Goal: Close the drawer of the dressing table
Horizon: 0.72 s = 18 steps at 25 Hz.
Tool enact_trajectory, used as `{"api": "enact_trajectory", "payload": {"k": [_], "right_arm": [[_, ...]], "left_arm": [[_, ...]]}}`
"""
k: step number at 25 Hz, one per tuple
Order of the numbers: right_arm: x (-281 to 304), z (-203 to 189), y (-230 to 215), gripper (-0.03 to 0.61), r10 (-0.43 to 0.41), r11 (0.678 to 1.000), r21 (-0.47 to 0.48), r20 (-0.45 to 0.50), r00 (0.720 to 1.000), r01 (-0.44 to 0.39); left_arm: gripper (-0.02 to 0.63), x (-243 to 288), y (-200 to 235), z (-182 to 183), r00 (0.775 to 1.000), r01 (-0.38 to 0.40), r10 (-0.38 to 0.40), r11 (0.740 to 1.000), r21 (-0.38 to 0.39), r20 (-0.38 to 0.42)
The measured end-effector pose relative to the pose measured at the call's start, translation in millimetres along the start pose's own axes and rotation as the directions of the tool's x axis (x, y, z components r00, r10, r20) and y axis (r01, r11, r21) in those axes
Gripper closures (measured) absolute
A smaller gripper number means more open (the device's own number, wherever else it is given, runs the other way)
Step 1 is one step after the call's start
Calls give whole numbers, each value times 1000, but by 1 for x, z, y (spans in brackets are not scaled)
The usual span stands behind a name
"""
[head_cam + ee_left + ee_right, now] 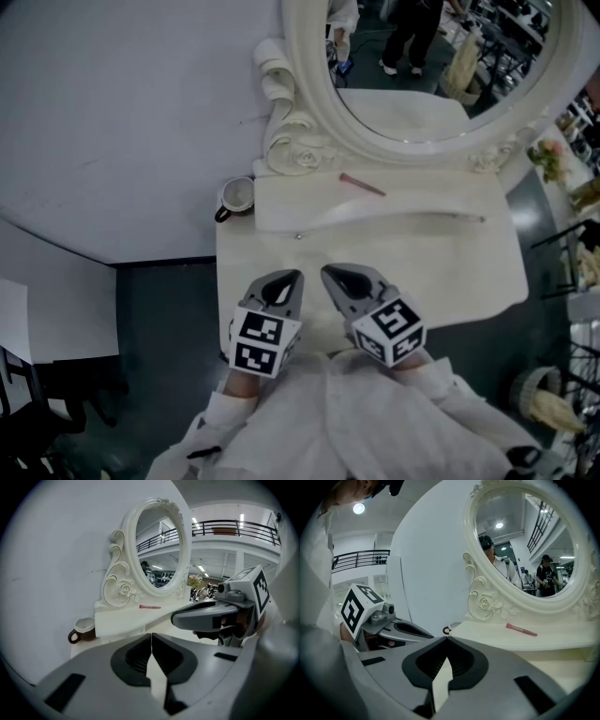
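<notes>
White tabletop is sitting under the oval mirror, left hand-held gripper and right hand-held gripper hovering clenched, empty, above its near edge. Drawer is not showing plainly, perhaps behind the small knob mid-frame; pushing is looking yet to come. Only gripper views are showing jaws meeting.

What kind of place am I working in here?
Likely a large open hall, not a home: a mezzanine railing overhead, a white partition wall behind the dressing table, people reflected in its mirror.
</notes>
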State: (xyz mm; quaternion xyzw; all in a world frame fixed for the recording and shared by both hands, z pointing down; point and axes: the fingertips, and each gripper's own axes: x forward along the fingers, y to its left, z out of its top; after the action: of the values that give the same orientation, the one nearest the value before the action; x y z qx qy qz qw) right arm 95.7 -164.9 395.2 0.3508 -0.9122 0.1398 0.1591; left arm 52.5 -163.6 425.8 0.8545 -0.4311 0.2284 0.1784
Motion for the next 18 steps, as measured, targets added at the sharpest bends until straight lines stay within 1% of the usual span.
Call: {"api": "enact_trajectory", "payload": {"k": [3, 11, 18], "right_arm": [[1, -1, 3, 571, 13, 1000, -5, -8, 1000, -13], [0, -9, -1, 571, -6, 1000, 4, -31, 1000, 6], [0, -6, -3, 571, -9, 1000, 10, -24, 1000, 10]], "left_arm": [[604, 0, -1, -1, 1000, 4, -4, 1000, 3, -5], [604, 3, -3, -4, 1000, 17, -17, 1000, -11, -10], [606, 4, 1, -5, 1000, 8, -8, 1000, -14, -12]]}}
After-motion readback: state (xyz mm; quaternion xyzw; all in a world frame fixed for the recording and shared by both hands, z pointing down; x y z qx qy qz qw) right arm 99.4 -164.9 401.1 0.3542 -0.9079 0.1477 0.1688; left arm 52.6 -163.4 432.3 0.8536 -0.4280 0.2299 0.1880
